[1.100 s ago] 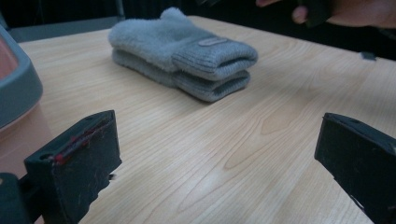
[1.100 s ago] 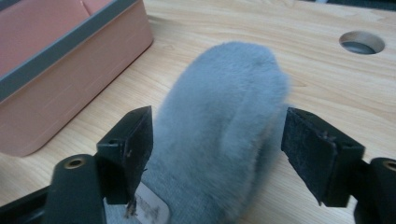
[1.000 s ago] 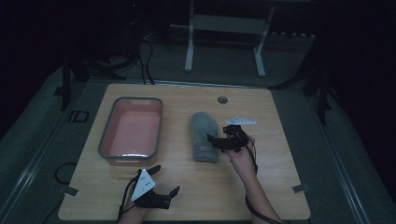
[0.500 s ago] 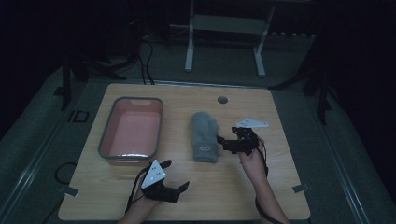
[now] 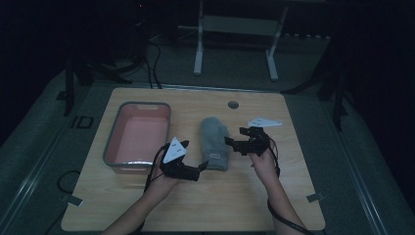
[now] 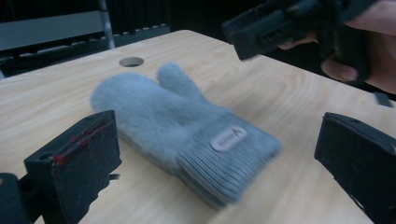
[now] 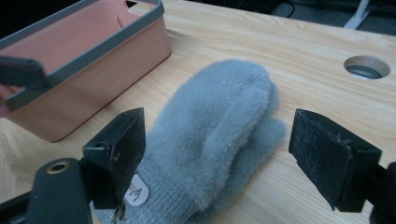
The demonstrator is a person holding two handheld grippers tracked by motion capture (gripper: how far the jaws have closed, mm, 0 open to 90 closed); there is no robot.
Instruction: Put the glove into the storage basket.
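Two hand-held grippers, left (image 5: 201,166) and right (image 5: 229,143), jaws apart, flanking grey mitten (image 5: 214,142), pink bin (image 5: 138,137) just beside

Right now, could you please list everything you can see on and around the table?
mitten: one, grey and fluffy with a ribbed cuff and small label, flat mid-table.
bin: one, pink with grey rim, left of the mitten.
table: one, light wood, with a round hole near its far edge.
stand: one, pale legs, on the floor beyond the table.
left gripper: one, black, fingers open at the mitten's cuff.
right gripper: one, black, fingers open beside the mitten.
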